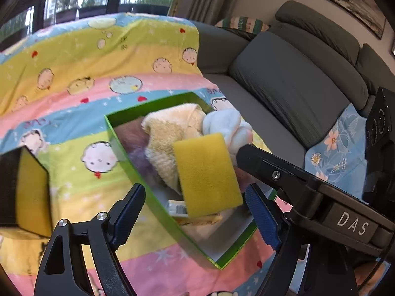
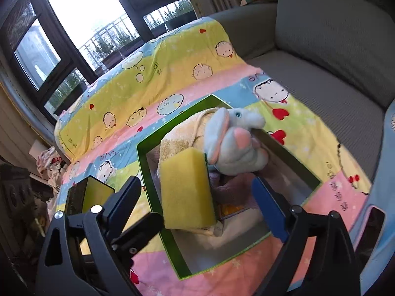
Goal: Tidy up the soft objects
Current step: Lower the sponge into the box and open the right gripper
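A yellow sponge (image 1: 207, 175) (image 2: 185, 192) stands tilted over the near part of an open green box (image 1: 118, 148) (image 2: 148, 185). Behind it in the box are a cream towel (image 1: 170, 128) (image 2: 177, 135), a pale blue plush toy (image 1: 227, 123) (image 2: 234, 148) and a purple cloth (image 1: 138, 155) (image 2: 229, 187). My left gripper (image 1: 195, 218) is open, its blue pads either side of the sponge and clear of it. My right gripper (image 2: 197, 207) is open too, straddling the sponge without touching it. The right gripper's black body (image 1: 308, 185) crosses the left wrist view.
The box lies on a cartoon-print blanket (image 1: 98, 56) (image 2: 172, 74) spread over a grey sofa (image 1: 284, 81) (image 2: 333, 49). A dark lid with a yellow-green inside (image 1: 29, 187) (image 2: 93, 192) lies to the left of the box. A blue floral cloth (image 1: 333, 148) lies at the right; windows stand behind.
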### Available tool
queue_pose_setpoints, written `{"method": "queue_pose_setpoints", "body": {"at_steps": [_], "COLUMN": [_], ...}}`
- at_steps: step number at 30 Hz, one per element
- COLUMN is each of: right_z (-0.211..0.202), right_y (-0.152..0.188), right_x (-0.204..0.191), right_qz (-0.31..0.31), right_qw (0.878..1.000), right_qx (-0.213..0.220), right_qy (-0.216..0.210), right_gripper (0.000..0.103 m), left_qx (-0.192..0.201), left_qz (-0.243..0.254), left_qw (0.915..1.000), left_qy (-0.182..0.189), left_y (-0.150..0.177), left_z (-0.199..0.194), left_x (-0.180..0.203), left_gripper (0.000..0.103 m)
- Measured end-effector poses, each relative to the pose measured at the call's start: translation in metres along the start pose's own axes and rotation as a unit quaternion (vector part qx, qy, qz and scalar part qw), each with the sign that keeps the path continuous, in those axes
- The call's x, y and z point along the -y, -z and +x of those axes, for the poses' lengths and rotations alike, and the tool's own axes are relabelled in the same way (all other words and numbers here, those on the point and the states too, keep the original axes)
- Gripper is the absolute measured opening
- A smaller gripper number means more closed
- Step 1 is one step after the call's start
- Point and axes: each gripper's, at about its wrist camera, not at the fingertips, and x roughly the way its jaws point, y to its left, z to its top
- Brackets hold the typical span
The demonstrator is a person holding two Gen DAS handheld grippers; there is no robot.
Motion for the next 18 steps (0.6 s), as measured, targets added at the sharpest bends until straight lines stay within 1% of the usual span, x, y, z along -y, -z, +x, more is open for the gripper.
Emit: {"method": "queue_pose_setpoints", "body": {"at_steps": [2,4,10,14,18], "right_z": [-0.007,-0.012,-0.026,-0.033,-0.040], "right_y": [0.001,0.001,0.005,0.011,0.015], "right_x": [-0.006,-0.011,-0.021,-0.024,-0.029], "right_qz": [-0.011,-0.018,-0.024,-0.020,-0.020], "right_qw": [1.000,1.000,0.999,0.999,0.998], "right_qx": [0.011,0.017,0.031,0.038,0.046], "right_qy": [0.012,0.015,0.022,0.026,0.037], "right_gripper": [0.097,0.098,0.098,0.098,0.099], "left_qx": [0.013,0.017,0.027,0.032,0.035], "left_qz": [0.005,0.006,0.002,0.004,-0.004], "left_qw": [0.9997,0.9995,0.9993,0.9992,0.9991], "left_qy": [-0.020,-0.025,-0.025,-0.023,-0.024], "left_y": [0.001,0.001,0.004,0.005,0.008], "left_z": [-0.011,-0.019,-0.035,-0.040,-0.042], "left_x": [-0.001,-0.002,-0.004,-0.005,-0.008], "left_gripper": [0.088,0.088,0.088,0.088,0.088]}}
